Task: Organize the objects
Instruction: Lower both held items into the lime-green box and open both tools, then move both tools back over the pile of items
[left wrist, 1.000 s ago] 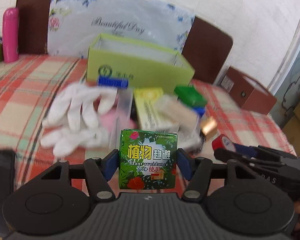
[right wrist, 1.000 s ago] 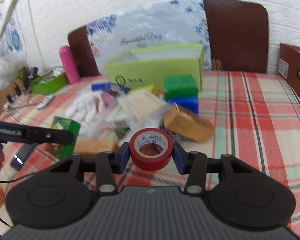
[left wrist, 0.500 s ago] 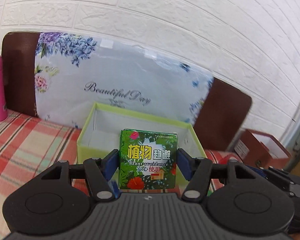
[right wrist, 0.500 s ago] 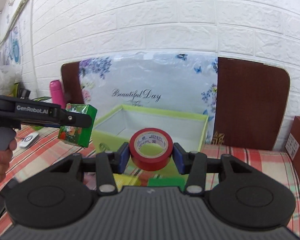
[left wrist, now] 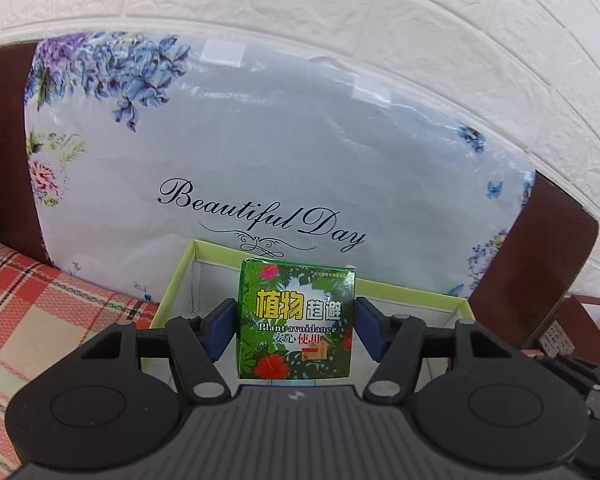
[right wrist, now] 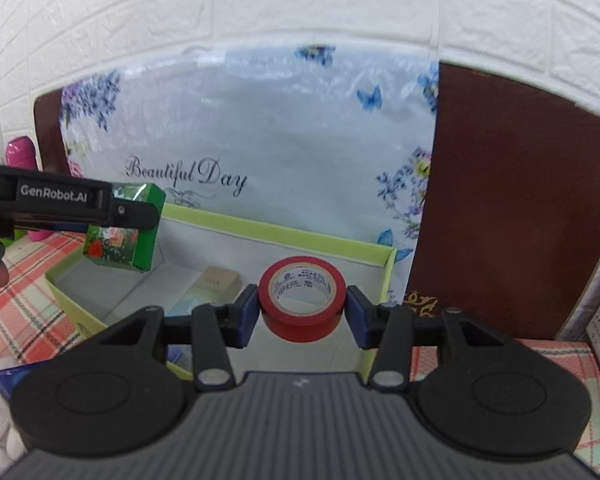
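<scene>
- The green carton with the flower print stands upright between the jaws of my left gripper, its printed face toward the camera and its long axis vertical. It hangs over the near-left corner of the lime-green box, above the rim, seen from the right wrist view too.
- My left jaws have just been opening. The carton is between them, but a thin gap shows on each side, so the pads no longer seem to press it: released, as I judge it, or on the very point of it.
- The red tape roll sits clenched between the jaws of my right gripper, its hole facing the camera and its axis running along the fingers. It is over the right half of the lime-green box, inside the rim line.
- The box floor lies straight below both loads. A small tan carton already rests near the middle of that floor, between the two drop spots.
- My left hand is nearer the box's left wall, my right nearer its right wall. The coming move, I think, turns on both loads being over the opening, so each need only go down.
- Behind the box a flowered cushion leans on a brown chair back. The box stands on a bench with a red plaid cloth.
</scene>
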Motion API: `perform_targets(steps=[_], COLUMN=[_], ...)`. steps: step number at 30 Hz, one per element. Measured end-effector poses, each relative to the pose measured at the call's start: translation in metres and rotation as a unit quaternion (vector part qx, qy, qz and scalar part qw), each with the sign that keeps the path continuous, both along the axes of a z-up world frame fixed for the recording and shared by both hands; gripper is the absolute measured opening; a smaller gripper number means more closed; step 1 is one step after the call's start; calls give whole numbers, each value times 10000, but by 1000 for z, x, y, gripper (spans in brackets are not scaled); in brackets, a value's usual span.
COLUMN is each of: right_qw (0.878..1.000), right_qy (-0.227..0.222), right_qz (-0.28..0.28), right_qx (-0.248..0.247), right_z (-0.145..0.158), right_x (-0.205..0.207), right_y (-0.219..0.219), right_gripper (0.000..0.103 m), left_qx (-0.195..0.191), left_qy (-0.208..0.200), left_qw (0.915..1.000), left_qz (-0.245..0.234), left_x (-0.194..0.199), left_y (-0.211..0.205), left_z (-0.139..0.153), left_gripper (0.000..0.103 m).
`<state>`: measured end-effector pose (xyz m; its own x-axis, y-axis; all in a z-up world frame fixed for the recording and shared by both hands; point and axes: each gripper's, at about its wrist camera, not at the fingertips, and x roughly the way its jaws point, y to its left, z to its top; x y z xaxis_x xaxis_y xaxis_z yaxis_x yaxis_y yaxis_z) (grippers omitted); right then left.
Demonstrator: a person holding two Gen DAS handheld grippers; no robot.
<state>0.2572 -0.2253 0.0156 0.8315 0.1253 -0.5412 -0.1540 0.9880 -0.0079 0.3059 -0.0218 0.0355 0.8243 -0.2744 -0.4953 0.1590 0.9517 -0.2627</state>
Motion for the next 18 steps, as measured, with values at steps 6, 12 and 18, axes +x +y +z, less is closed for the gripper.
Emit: perform_targets(steps=[6,12,18], right_qw=[9994,9995,9977], right_qy=[-107,-302,-591], right_qz=[135,-11,-104], right_qx=[-288,-70,323], right_z=[-8,17,45], right_x=[-6,-35,-84], right_y=[6,-3,-14], right_gripper=[98,103,103], left_qx=[439,729,748], left_qy=[127,187,127], left_qw=[9989,9971,9969], left_qz=[81,86,218], left_x=[3,-25,-71], left_y=[-1,-5,-9], left_z=[-13,1,27], left_gripper=[90,90,90])
